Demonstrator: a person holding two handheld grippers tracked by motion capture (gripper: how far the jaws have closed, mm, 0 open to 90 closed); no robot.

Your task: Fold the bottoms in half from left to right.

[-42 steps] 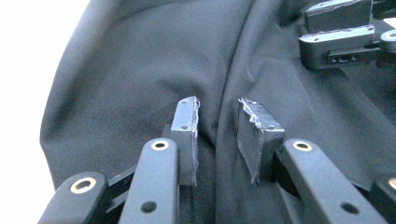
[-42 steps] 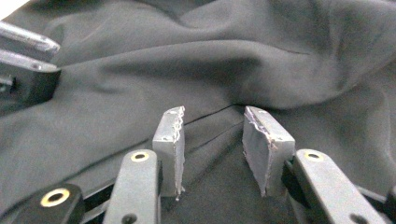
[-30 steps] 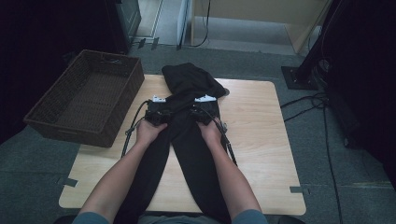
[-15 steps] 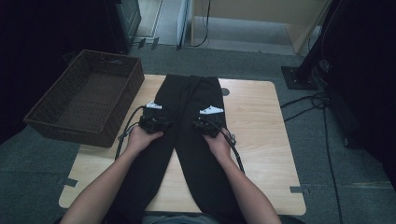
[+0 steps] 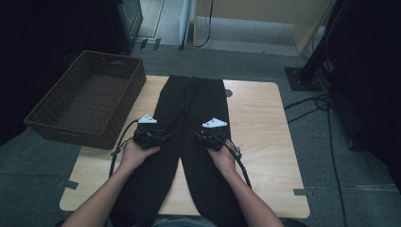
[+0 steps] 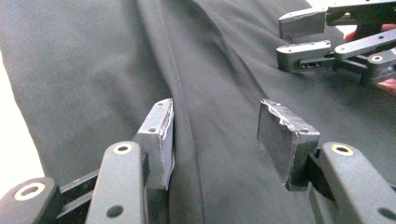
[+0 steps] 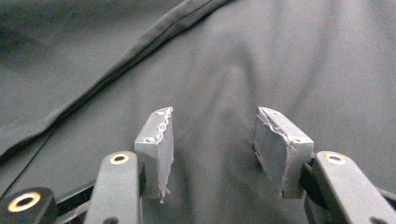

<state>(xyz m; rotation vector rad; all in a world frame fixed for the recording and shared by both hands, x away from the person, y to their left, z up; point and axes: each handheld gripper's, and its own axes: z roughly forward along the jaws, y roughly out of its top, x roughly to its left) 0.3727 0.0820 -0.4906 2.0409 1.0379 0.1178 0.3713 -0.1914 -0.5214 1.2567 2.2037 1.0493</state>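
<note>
While both forearms reach in from the near edge of the table [image 5: 279, 156], a gripper is held in each hand above a pair of black trousers [image 5: 191, 109]. The trousers are spread flat along the middle of the tabletop, the legs running toward the person and over the near edge, the waistband lying at the far edge. The left gripper [image 5: 163, 138] is held over the left leg, the right gripper [image 5: 198, 137] over the right leg, and the two are set apart at about the same level, each topped by a grey plate.

In the left gripper view, the jaws of the left gripper [image 6: 215, 140] are seen standing apart, having just been opening, with a long fold of the cloth running between them; the pads are not pressed on it. The other gripper is seen farther off in that view, also parted. In the right gripper view, the jaws of the right gripper [image 7: 212, 140] are likewise apart, having just been opening, and smooth cloth lies beneath the gap with nothing clamped. A seam is seen crossing the cloth farther off.

Beyond the left hand, a brown wicker basket [image 5: 56, 125] is set at the table's left side, overhanging its edge.
</note>
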